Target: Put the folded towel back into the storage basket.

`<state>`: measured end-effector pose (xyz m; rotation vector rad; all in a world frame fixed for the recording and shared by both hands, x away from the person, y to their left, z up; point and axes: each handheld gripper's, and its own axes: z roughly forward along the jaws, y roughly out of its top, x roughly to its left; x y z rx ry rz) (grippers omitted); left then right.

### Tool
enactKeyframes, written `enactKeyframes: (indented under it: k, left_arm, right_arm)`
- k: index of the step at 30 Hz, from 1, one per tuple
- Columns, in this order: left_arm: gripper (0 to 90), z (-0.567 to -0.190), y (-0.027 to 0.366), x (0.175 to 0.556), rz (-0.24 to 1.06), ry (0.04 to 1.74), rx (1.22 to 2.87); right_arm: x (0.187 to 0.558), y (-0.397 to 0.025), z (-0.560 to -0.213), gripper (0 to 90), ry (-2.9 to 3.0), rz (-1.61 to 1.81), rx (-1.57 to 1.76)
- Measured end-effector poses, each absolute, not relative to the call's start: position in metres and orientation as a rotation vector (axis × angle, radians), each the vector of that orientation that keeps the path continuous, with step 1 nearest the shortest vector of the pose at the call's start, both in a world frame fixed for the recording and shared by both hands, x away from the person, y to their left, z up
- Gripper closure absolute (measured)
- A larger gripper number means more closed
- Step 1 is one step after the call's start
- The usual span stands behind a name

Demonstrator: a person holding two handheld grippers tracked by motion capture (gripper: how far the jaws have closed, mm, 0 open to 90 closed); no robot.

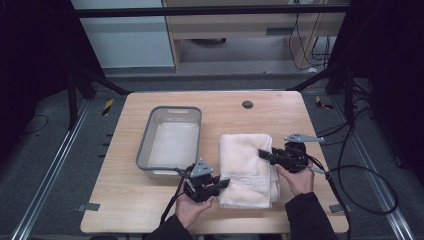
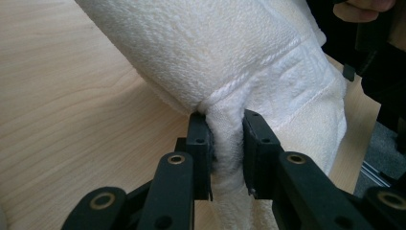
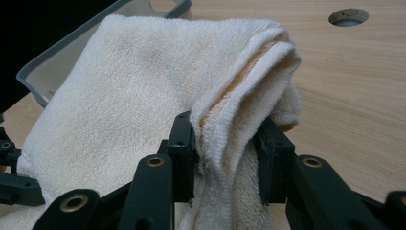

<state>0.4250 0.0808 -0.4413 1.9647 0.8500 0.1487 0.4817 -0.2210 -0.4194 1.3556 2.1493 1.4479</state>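
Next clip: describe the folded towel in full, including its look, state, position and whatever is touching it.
The towel is cream-white terry cloth with a woven band near one end, folded into a thick, layered rectangle. It lies on the wooden table, right of the grey plastic bin. The left claw is shut on its near-left corner, bunching the cloth between the jaws. The right claw pinches the stacked layers at its right edge, lifting them slightly.

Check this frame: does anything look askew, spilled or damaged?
Nothing stands out. The folded towel lies flat beside the grey bin, with the left gripper and right gripper each pinching an edge.
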Motion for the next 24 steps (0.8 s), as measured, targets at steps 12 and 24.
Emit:
enactKeyframes:
  k: [12, 24]
  left_arm:
    - [74.7, -0.427, 0.085, 0.422, 0.202, 0.827, 1.942]
    - [74.6, -0.410, 0.096, 0.424, 0.250, 0.821, 1.895]
  right_arm:
    - [0.480, -0.217, -0.405, 64.7, 2.118, 1.471, 1.317]
    - [0.483, -0.203, -0.381, 64.7, 2.077, 1.493, 1.234]
